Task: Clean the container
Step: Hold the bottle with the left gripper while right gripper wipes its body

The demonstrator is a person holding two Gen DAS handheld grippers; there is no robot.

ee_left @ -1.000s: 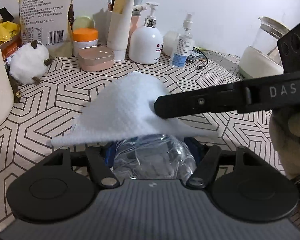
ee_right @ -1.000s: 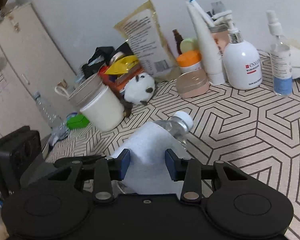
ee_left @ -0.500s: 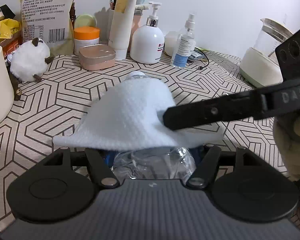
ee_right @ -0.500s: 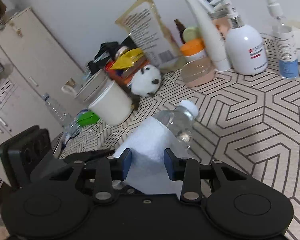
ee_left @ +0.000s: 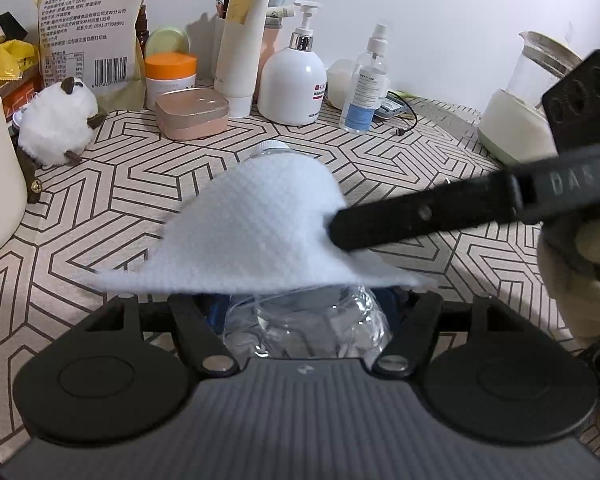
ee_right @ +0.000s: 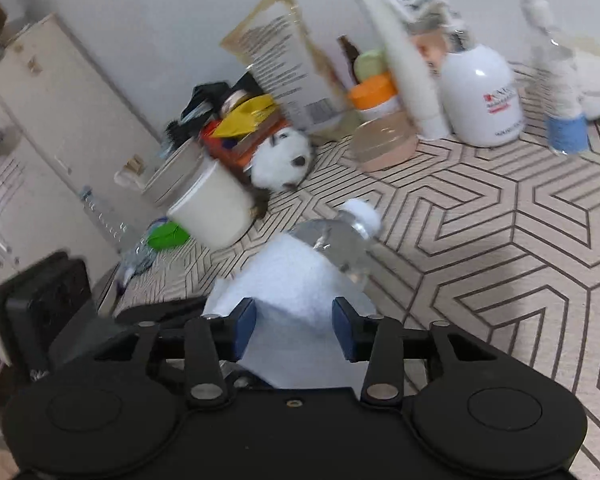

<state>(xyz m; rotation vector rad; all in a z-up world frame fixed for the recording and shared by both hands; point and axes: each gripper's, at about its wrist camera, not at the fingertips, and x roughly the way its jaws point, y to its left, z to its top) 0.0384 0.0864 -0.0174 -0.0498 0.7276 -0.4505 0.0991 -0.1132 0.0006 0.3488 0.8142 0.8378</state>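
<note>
A clear plastic bottle with a white cap is held lengthwise in my left gripper, whose blue pads close on its body. A white cloth is draped over the bottle. My right gripper is shut on the cloth and presses it around the bottle; its finger reaches in from the right in the left wrist view. The bottle's cap points away, above the patterned tabletop.
The back of the table holds a pump bottle, spray bottle, pink case, orange-lidded jar, plush toy, a bag and a kettle. A cream container stands left.
The cloth has slid back along the bottle toward the left gripper, baring the cap and neck. The right gripper has pulled back with it; its view is now blurred.
</note>
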